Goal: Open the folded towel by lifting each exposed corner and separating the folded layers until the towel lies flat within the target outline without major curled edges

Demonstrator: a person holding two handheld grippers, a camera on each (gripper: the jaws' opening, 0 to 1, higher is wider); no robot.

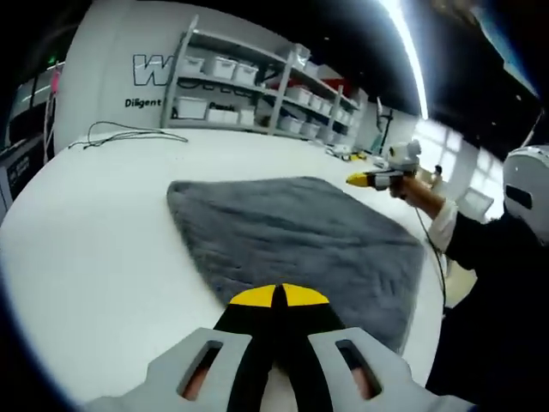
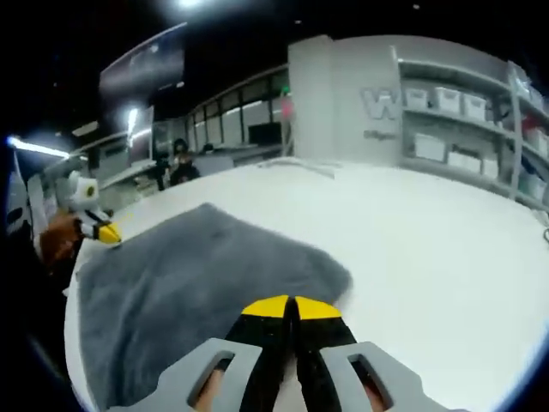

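On white table [image 1: 86, 249]: grey towel [image 1: 300, 240] flat, corner toward shelves; both grippers [image 1: 279, 296] [image 2: 292, 306] closed, empty.

The right gripper [image 2: 292, 306] is holding its yellow-tipped jaws pressed together, hovering at the near edge of the grey towel [image 2: 197, 275], which is lying spread on the white table [image 2: 429, 232]. Beyond the fingertips, far left, the left gripper [image 2: 107, 232] is apparently touching the towel's corner.

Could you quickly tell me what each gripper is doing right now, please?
Left gripper: shut, holding nothing, above the towel.
Right gripper: shut, holding nothing, above the towel.
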